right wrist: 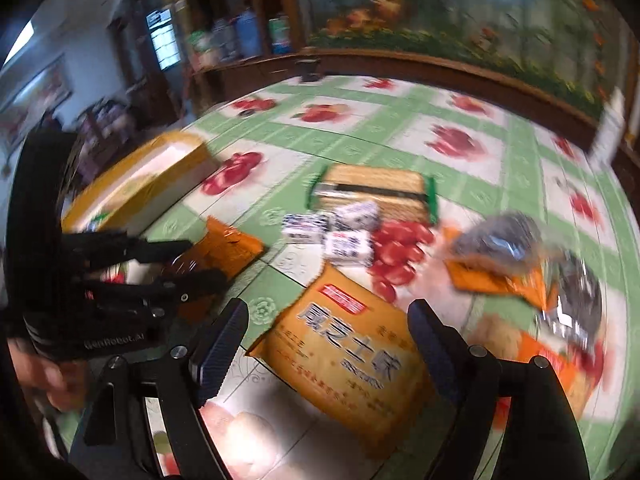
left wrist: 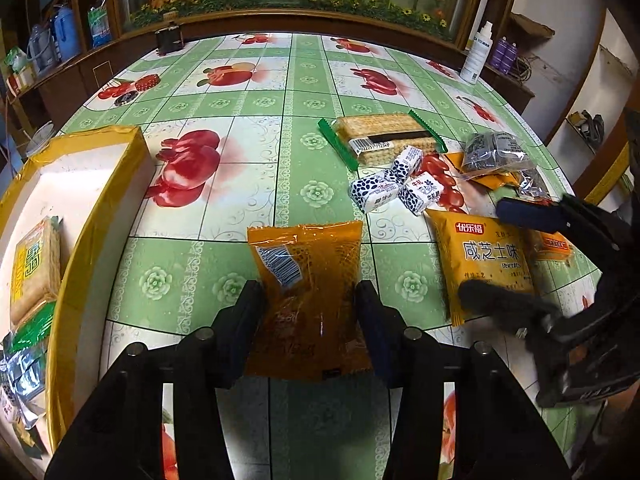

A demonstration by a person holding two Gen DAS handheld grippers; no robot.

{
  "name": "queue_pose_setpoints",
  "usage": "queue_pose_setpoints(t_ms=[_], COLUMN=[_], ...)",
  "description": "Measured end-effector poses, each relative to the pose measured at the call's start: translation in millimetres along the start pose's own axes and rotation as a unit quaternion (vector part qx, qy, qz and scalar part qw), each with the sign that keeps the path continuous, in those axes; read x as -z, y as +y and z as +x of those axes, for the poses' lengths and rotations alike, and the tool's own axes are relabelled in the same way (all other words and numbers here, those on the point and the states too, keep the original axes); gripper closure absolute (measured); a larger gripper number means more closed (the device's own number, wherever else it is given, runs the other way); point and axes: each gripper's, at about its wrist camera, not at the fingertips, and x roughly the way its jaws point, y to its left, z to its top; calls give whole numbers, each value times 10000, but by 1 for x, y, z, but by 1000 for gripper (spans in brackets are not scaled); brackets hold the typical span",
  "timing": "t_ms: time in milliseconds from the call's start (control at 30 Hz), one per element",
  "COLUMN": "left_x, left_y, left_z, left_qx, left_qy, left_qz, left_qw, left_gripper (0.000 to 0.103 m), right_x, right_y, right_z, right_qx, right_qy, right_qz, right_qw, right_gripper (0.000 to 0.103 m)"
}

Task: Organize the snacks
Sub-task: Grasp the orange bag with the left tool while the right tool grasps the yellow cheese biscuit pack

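Left gripper (left wrist: 310, 312) pinches a crinkly amber snack packet (left wrist: 306, 296); right gripper (right wrist: 328, 344) stands spread over a yellow biscuit bag (right wrist: 344, 364).

The glossy biscuit bag lies flat on the green vinyl tablecloth (left wrist: 256, 148), untouched. Beyond it lie three small paper-wrapped candies (left wrist: 396, 186), then a rectangular cracker pack (left wrist: 380, 136). At the left stands a yellow-taped cardboard box (left wrist: 100, 168) holding other packs.

A white spray bottle (left wrist: 475, 56) stands at the fruit-patterned tablecloth's (left wrist: 256, 120) far edge.
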Motion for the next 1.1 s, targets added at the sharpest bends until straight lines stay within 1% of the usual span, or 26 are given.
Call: queue_pose_setpoints(t_ms=[33, 67, 100, 133, 200, 267, 300, 400, 433, 467, 500, 567, 600, 633, 700, 767, 800, 833, 867, 900, 933, 967, 1000, 1033, 1067, 1100], left_x=[1, 2, 3, 4, 5, 6, 6, 7, 7, 8, 8, 10, 10, 11, 12, 9, 7, 4, 3, 1, 1, 1, 1, 0, 1, 1], left_y=[0, 0, 0, 0, 2, 2, 2, 2, 3, 4, 6, 7, 7, 7, 5, 0, -1, -4, -7, -11, -14, -17, -18, -15, -12, -10], left_z=[-1, -2, -2, -3, -4, -5, -5, -5, -6, -6, -7, -9, -9, -10, -10, -8, -6, -3, 1, 7, 9, 10, 11, 11, 10, 9], left_qx=[20, 29, 34, 54, 91, 104, 109, 142, 197, 260, 318, 368, 380, 403, 430, 254, 155, 10, -133, -227, -368, -442, -441, -361, -368, -384], left_qy=[-1, 2, 8, 10, 7, 8, 7, -11, -9, -11, -21, -40, -48, -50, -40, -12, 15, 58, 147, 237, 229, 136, 97, 76, 2, -47], left_qz=[-8, 0, 12, 9, -6, -10, -9, 12, -1, -33, -64, -67, -67, -67, -39, 24, 39, 90, 149, 243, 353, 444, 450, 364, 319, 296], left_qw=[10000, 10000, 10000, 10000, 10000, 9999, 9999, 9999, 9998, 9997, 9995, 9993, 9992, 9992, 9991, 9997, 9999, 9999, 9997, 9992, 9984, 9979, 9980, 9987, 9988, 9988], left_gripper=[56, 56, 56, 56, 56, 56, 56, 56, 56, 58, 61, 63, 64, 65, 65, 63, 56, 33, 21, 15, 14, 14, 14, 15, 16, 27], right_x=[-1, -2, -2, -2, 2, 7, 7, 7, 8, 9, 10, 16, 19, 21, 25, 30, 32, 35, 37, 38, 38, 38, 38, 38, 38, 38], right_y=[5, 10, 14, 18, 28, 33, 32, 18, 10, 1, -7, -6, -4, -2, 4, 7, 8, 9, 11, 13, 14, 13, 11, 9, 7, 4], right_z=[3, 7, 12, 16, 20, 24, 23, 25, 26, 28, 30, 23, 20, 15, 7, 2, -1, -2, -2, -3, -3, -4, -5, -5, -6, -6], right_qx=[-152, -354, -472, -455, -263, 24, 65, 65, -31, -207, -392, -323, -272, -219, -137, -107, -116, -122, -115, -107, -135, -165, -201, -220, -246, -292], right_qy=[29, 144, 290, 388, 543, 708, 735, 885, 927, 1025, 1111, 952, 921, 875, 764, 639, 605, 586, 576, 529, 510, 483, 463, 438, 414, 387], right_qz=[-289, -595, -850, -1142, -1771, -2208, -2254, -1922, -1680, -1352, -1037, -932, -839, -739, -557, -338, -229, -151, -112, -101, -42, 50, 166, 271, 388, 484], right_qw=[9995, 9975, 9948, 9917, 9823, 9727, 9715, 9773, 9814, 9853, 9876, 9906, 9918, 9932, 9954, 9973, 9978, 9981, 9982, 9985, 9986, 9987, 9986, 9984, 9981, 9977], right_gripper=[18, 17, 14, 12, 11, 10, 9, 9, 8, 9, 10, 16, 25, 32, 32, 32, 32, 32, 32, 32, 32, 32, 32, 32, 32, 32])
